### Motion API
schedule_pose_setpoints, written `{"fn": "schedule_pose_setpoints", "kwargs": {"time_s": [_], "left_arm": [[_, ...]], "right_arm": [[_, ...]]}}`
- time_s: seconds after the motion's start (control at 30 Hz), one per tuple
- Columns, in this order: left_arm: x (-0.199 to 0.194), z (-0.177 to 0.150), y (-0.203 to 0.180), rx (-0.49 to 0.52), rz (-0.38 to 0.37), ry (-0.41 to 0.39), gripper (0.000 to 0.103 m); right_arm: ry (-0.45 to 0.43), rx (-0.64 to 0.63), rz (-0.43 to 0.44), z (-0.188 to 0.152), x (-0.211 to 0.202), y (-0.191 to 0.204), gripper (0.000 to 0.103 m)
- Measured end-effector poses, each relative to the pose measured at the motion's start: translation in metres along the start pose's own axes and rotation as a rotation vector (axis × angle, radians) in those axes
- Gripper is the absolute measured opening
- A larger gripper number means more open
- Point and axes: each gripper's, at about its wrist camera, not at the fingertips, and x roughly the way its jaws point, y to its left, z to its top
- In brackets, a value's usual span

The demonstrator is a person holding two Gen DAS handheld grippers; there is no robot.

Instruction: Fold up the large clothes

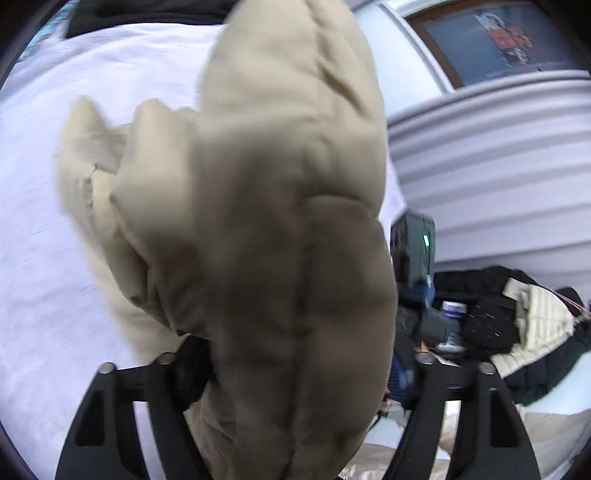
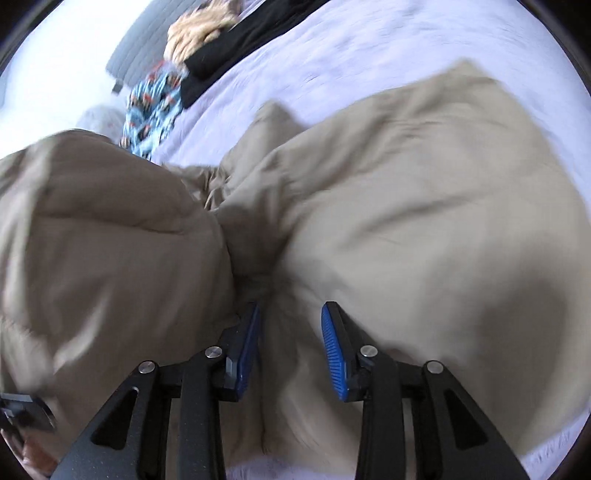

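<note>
A puffy beige jacket (image 1: 266, 221) lies on the white bed sheet (image 1: 55, 240). In the left wrist view a thick lobe of it rises right in front of the lens. My left gripper (image 1: 295, 358) has its fingers spread wide on either side of that lobe; the pads are hidden and a gap shows beside the right finger. In the right wrist view the jacket (image 2: 406, 192) spreads out below, blurred. My right gripper (image 2: 291, 328) has a ridge of the fabric pinched between its blue pads (image 2: 334, 343). A grey unit with a green light (image 1: 415, 243) shows behind the jacket.
A heap of black and cream garments (image 1: 517, 314) lies at the right. A black garment (image 2: 229, 48), a tan fluffy thing (image 2: 195, 33) and a blue patterned cloth (image 2: 155, 107) sit at the far end of the bed. A ribbed white panel (image 1: 498, 166) and a framed picture (image 1: 498, 40) stand behind.
</note>
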Motion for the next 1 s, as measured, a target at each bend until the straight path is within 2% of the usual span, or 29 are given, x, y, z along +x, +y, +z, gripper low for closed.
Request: {"fn": "schedule_pose_setpoints", "kwargs": {"time_s": [0.17, 0.2, 0.27, 0.3, 0.43, 0.5, 0.57, 0.63, 0.67, 0.73, 0.8, 0.87, 0.9, 0.93, 0.97, 1.0], "left_arm": [[0.065, 0.022, -0.014, 0.028, -0.182, 0.089, 0.078], [0.082, 0.03, -0.016, 0.022, -0.192, 0.092, 0.078], [0.122, 0.055, -0.018, -0.002, -0.176, 0.094, 0.078], [0.136, 0.061, -0.016, -0.027, -0.158, 0.092, 0.078], [0.17, 0.07, -0.027, -0.039, -0.113, 0.078, 0.078], [0.179, 0.078, -0.039, -0.015, -0.076, 0.078, 0.078], [0.206, 0.083, -0.062, 0.012, -0.042, 0.08, 0.078], [0.198, 0.092, -0.049, 0.039, -0.004, 0.079, 0.078], [0.185, 0.097, -0.03, 0.049, 0.013, 0.075, 0.078], [0.169, 0.094, -0.032, 0.091, 0.062, 0.041, 0.078], [0.146, 0.09, -0.038, 0.154, 0.106, -0.032, 0.078], [0.111, 0.082, -0.038, 0.214, 0.188, -0.146, 0.078], [0.092, 0.08, -0.035, 0.236, 0.242, -0.216, 0.078], [0.076, 0.078, -0.03, 0.247, 0.301, -0.279, 0.078], [0.064, 0.079, -0.021, 0.243, 0.383, -0.325, 0.078], [0.054, 0.082, -0.008, 0.226, 0.446, -0.36, 0.078]], "right_arm": [[-0.077, 0.135, -0.001, -0.03, -0.054, -0.056, 0.041], [-0.089, 0.161, -0.001, -0.037, -0.062, -0.065, 0.043], [-0.108, 0.197, 0.001, -0.05, -0.076, -0.077, 0.051], [-0.114, 0.206, -0.001, -0.056, -0.082, -0.08, 0.059], [-0.149, 0.221, -0.016, -0.084, -0.111, -0.087, 0.08], [-0.184, 0.236, 0.026, -0.099, -0.127, -0.088, 0.082], [-0.21, 0.235, 0.095, -0.111, -0.14, -0.084, 0.082], [-0.219, 0.212, 0.154, -0.117, -0.149, -0.076, 0.084], [-0.208, 0.201, 0.18, -0.119, -0.147, -0.072, 0.084], [-0.173, 0.187, 0.213, -0.112, -0.134, -0.063, 0.084], [-0.154, 0.191, 0.195, -0.101, -0.115, -0.055, 0.084], [-0.152, 0.203, 0.115, -0.089, -0.102, -0.05, 0.084], [-0.159, 0.213, 0.077, -0.083, -0.098, -0.051, 0.076], [-0.172, 0.213, 0.06, -0.08, -0.097, -0.052, 0.037], [-0.171, 0.206, 0.035, -0.077, -0.097, -0.053, 0.024], [-0.168, 0.197, 0.012, -0.074, -0.097, -0.052, 0.021]]}}
